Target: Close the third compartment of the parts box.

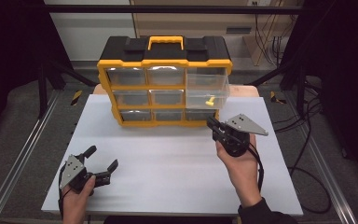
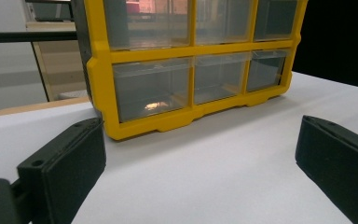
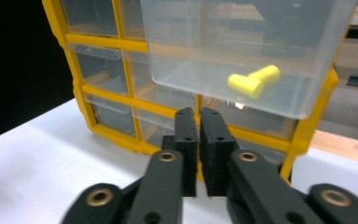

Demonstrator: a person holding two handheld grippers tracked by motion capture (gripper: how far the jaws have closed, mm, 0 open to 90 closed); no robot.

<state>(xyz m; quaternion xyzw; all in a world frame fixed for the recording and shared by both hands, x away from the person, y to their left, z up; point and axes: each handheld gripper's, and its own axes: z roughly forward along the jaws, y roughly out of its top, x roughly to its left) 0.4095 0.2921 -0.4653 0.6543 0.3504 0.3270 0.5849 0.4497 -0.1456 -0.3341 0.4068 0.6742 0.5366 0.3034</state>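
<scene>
A yellow and black drawer cabinet [image 1: 164, 70] stands at the back middle of the white table [image 1: 168, 158]. Its top right clear drawer [image 1: 207, 88] is pulled out and holds a small yellow T-shaped piece [image 1: 209, 101]. My right gripper [image 1: 210, 122] is just in front of the cabinet's lower right corner, shut with nothing between its jaws. The right gripper view shows the right gripper [image 3: 198, 116] below the open drawer [image 3: 205, 70], with the yellow piece [image 3: 254, 80] inside. My left gripper [image 1: 103, 157] rests open at the front left, empty. In its own view the left gripper [image 2: 200, 154] faces the cabinet [image 2: 98, 84].
Metal rails [image 1: 23, 154] run along both sides of the table. Cables [image 1: 307, 140] lie on the floor at the right. Black frame posts [image 1: 42, 84] stand behind the table corners. The cabinet's other drawers are pushed in.
</scene>
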